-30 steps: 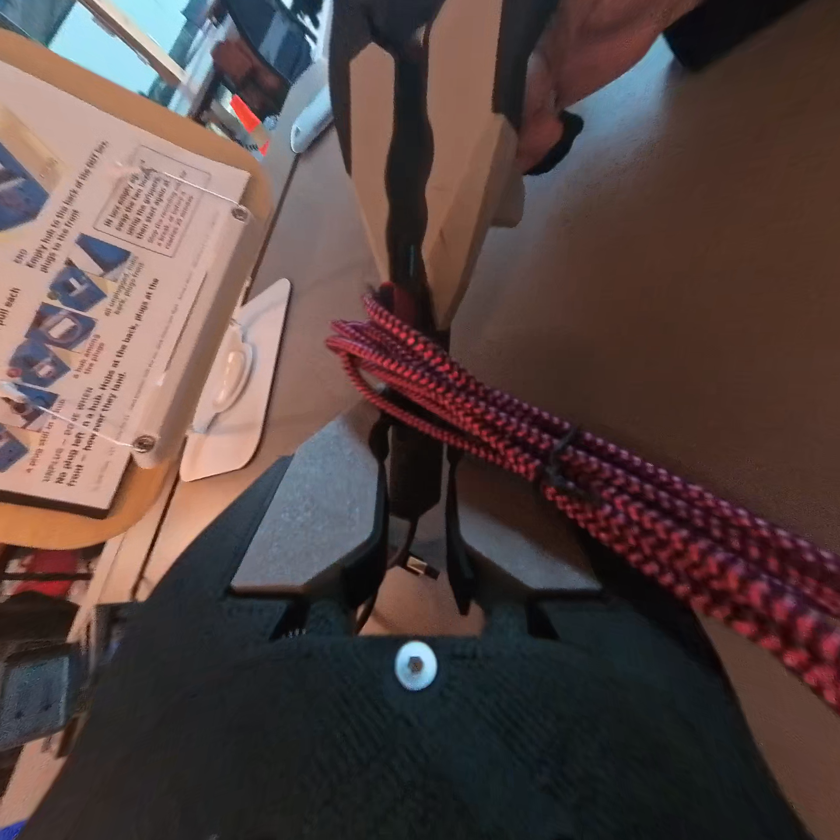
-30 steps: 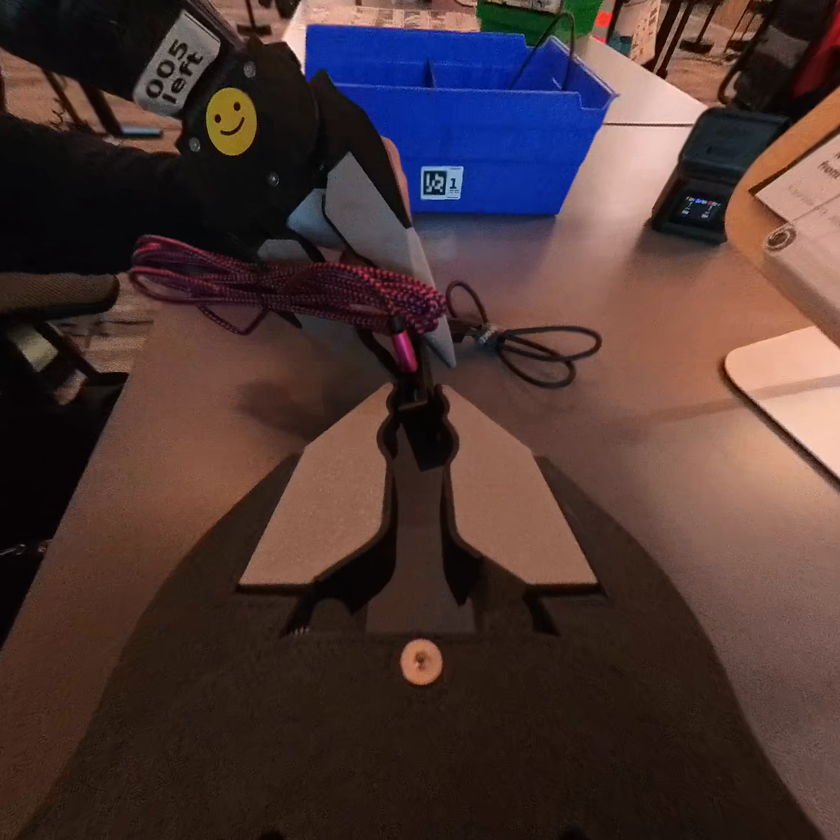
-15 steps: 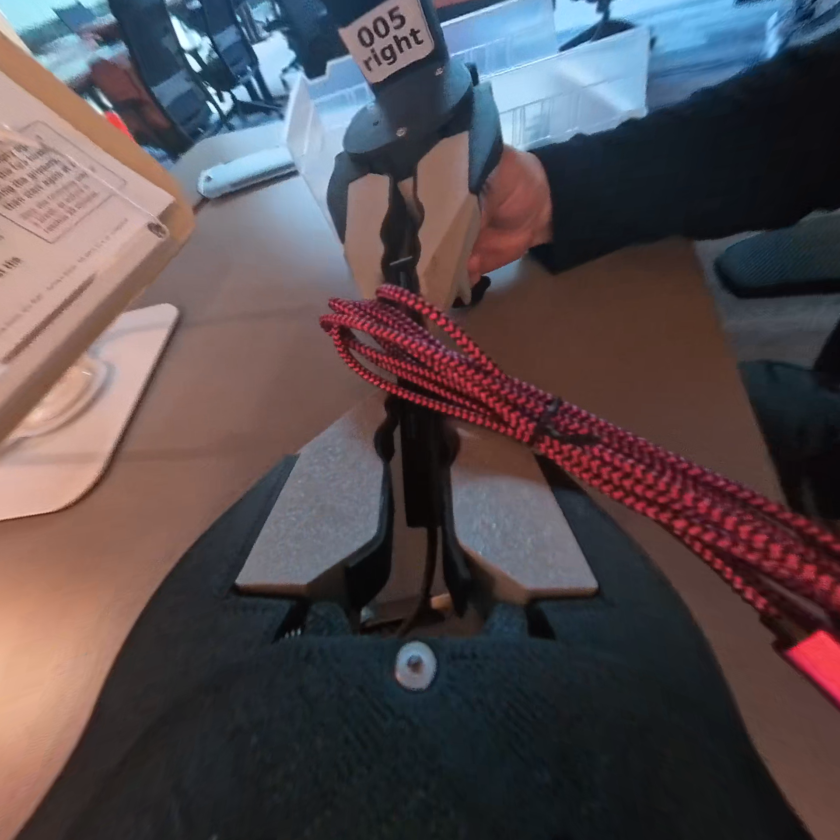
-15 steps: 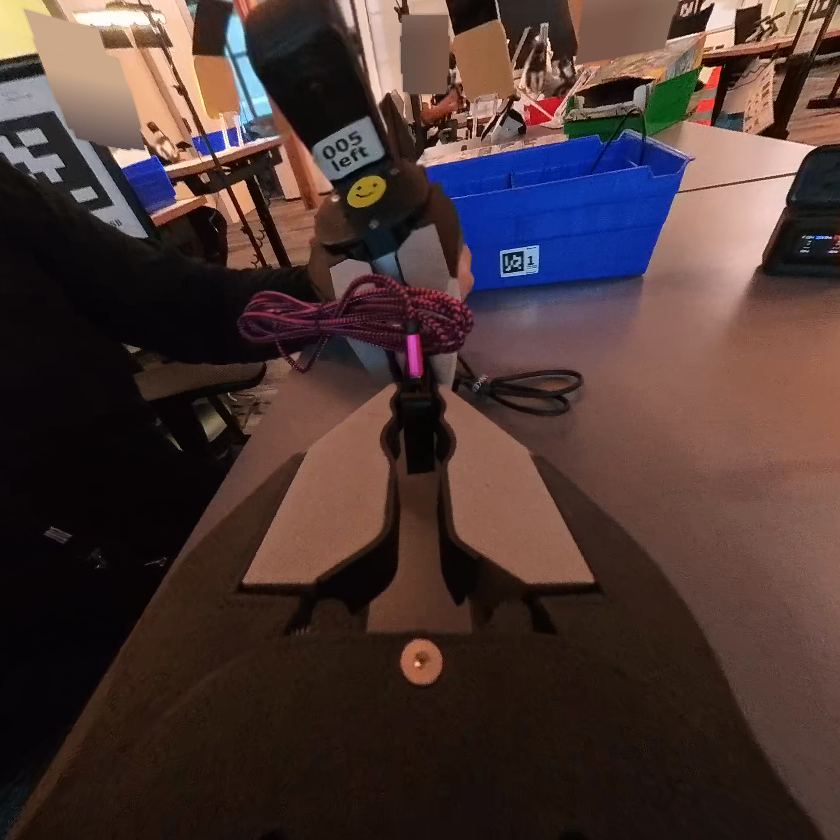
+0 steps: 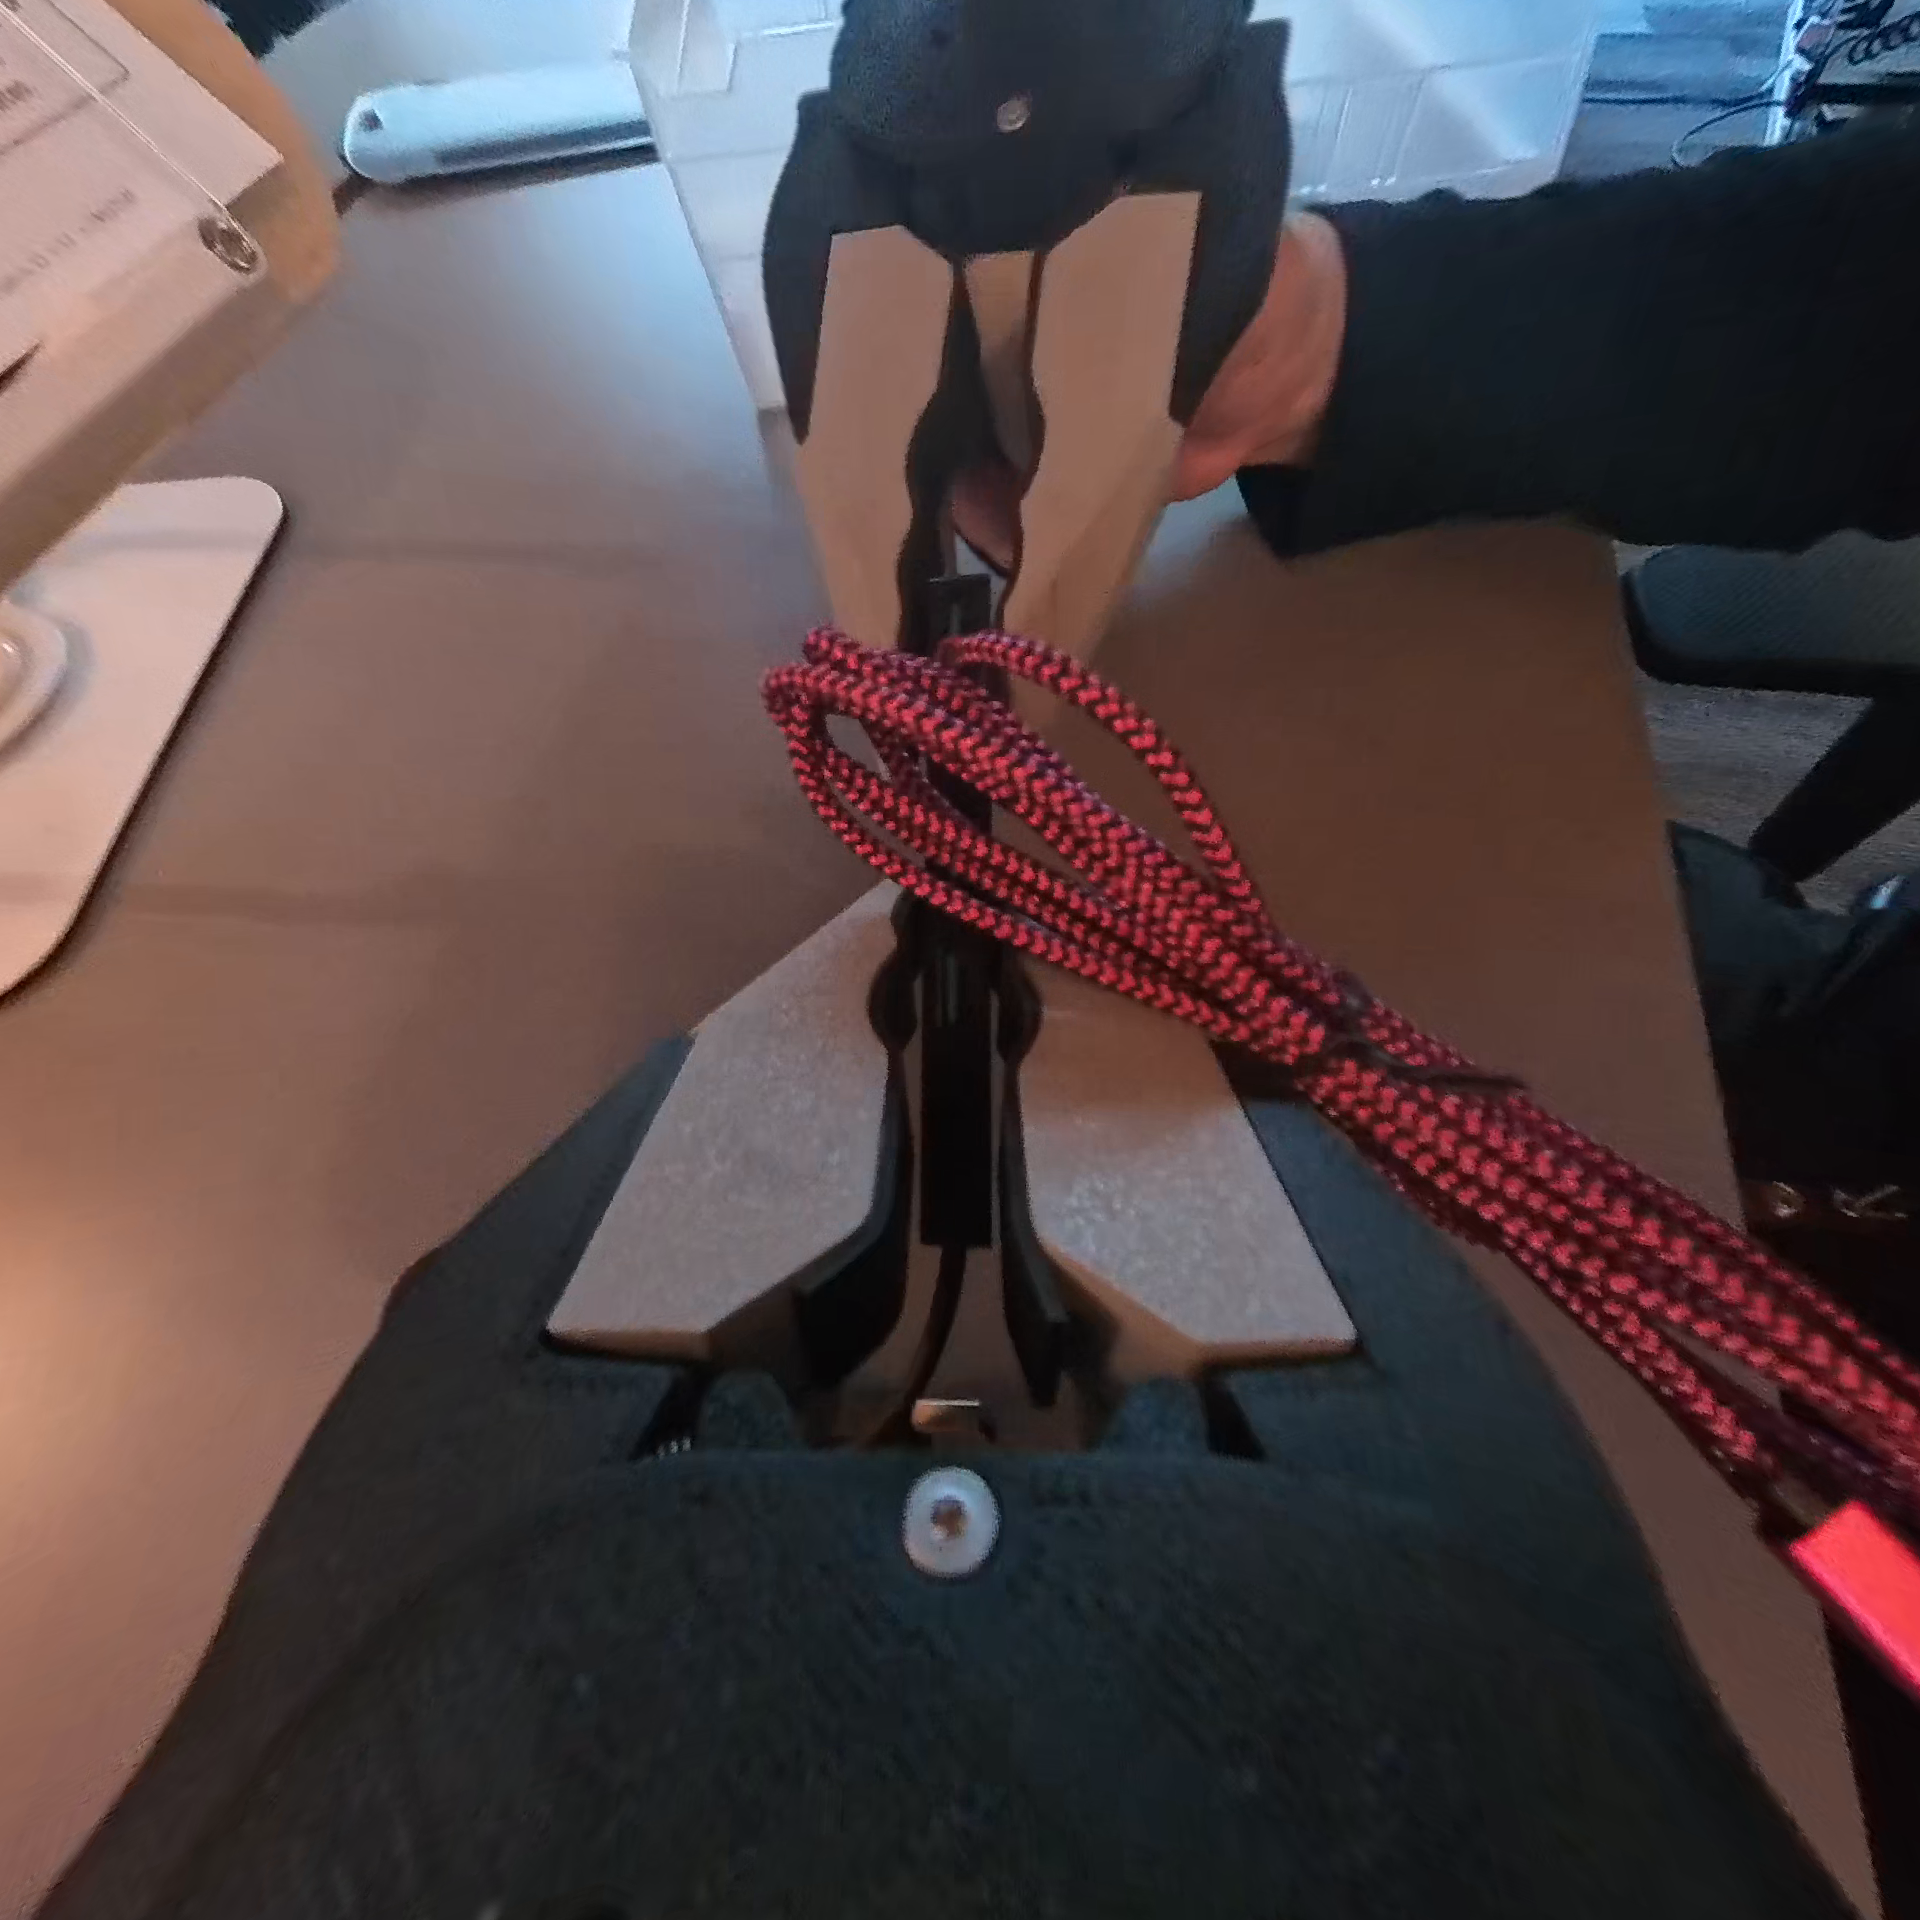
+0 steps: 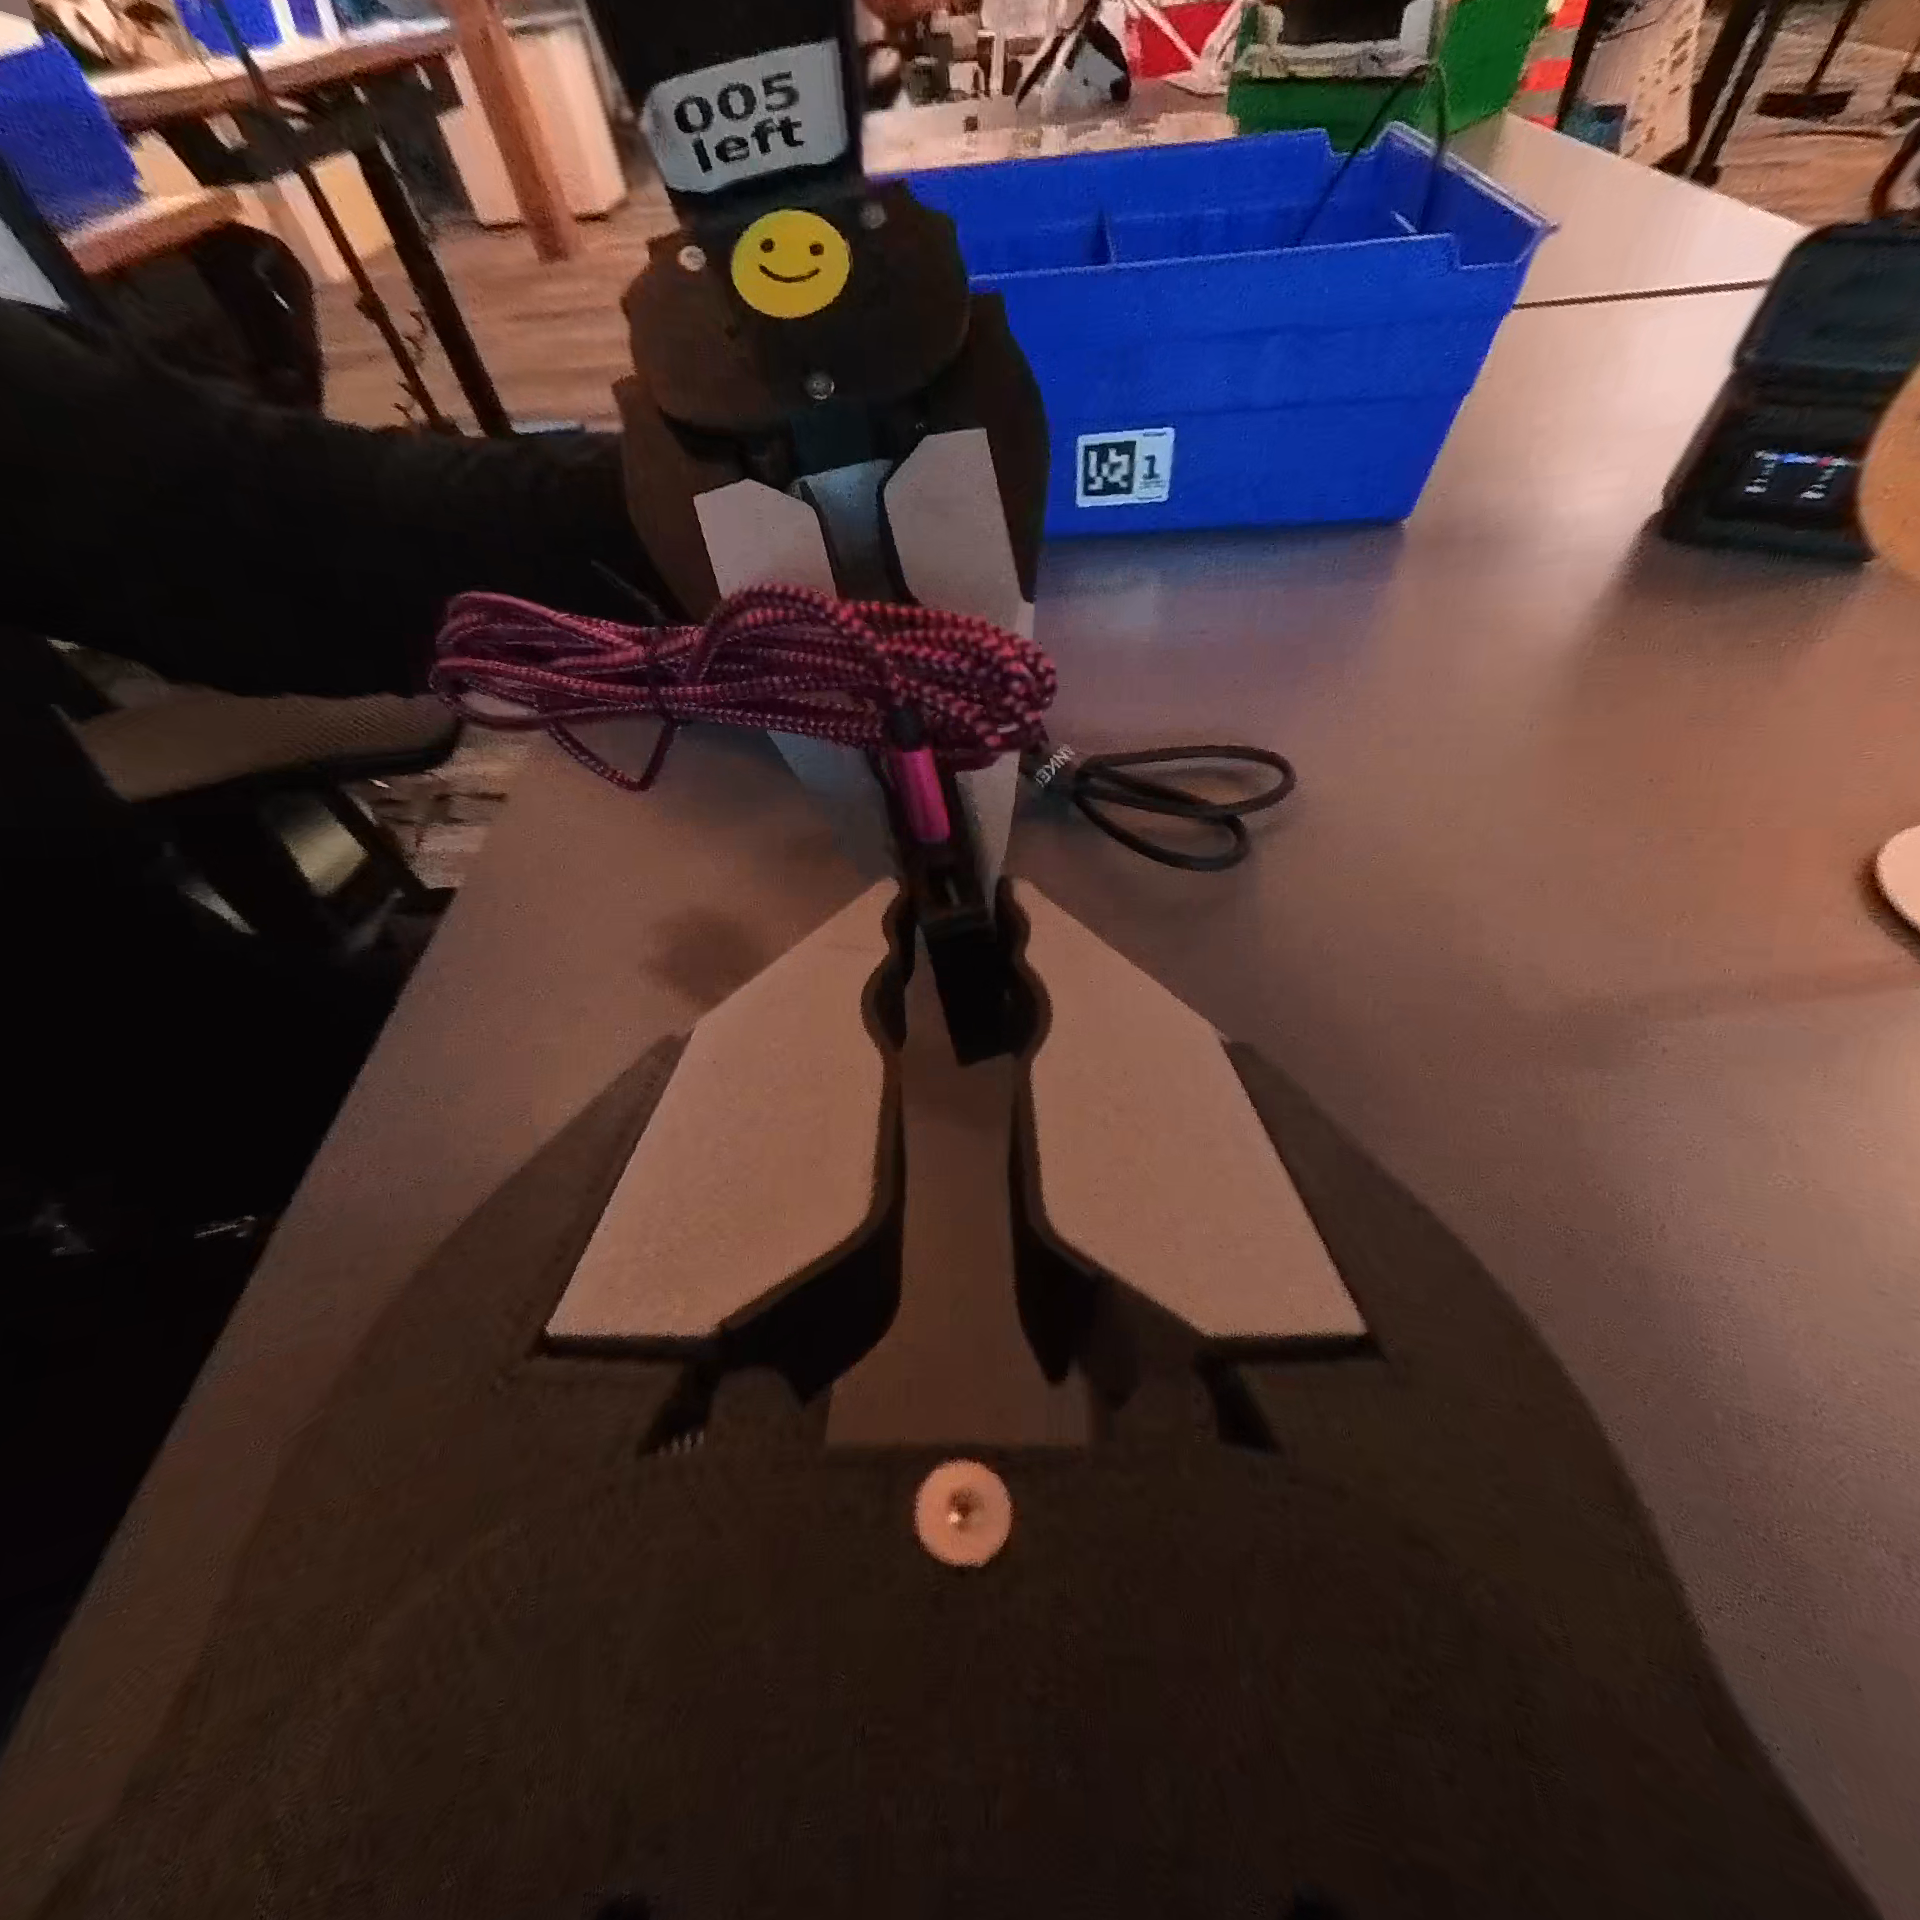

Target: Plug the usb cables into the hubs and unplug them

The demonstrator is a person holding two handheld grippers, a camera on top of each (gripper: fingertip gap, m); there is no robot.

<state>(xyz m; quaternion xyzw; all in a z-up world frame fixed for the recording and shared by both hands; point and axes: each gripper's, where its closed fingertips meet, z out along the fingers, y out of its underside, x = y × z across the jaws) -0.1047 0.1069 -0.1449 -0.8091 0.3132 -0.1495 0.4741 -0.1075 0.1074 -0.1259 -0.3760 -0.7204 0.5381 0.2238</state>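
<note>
Right wrist view: blue bin (image 6: pixel 1247 343), one black cable (image 6: pixel 1382 135) inside.

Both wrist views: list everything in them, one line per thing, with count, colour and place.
Braided usb cable bundle: one, red and black, tied, draped over the left gripper's fingers; its pink plug points at the hub.
Slim usb hub: one, black, gripped in the right gripper.
Thin cable: one, black, clamped in the left gripper.
Looped cord: one, black, on the table behind the grippers.
Plastic bin: one, blue, divided, far table edge.
Small device with screen: one, black, right of bin.
Sign stand: one, wood with white base, left.
Table: one, grey-brown.
Left gripper: one, black.
Right gripper: one, black.
</note>
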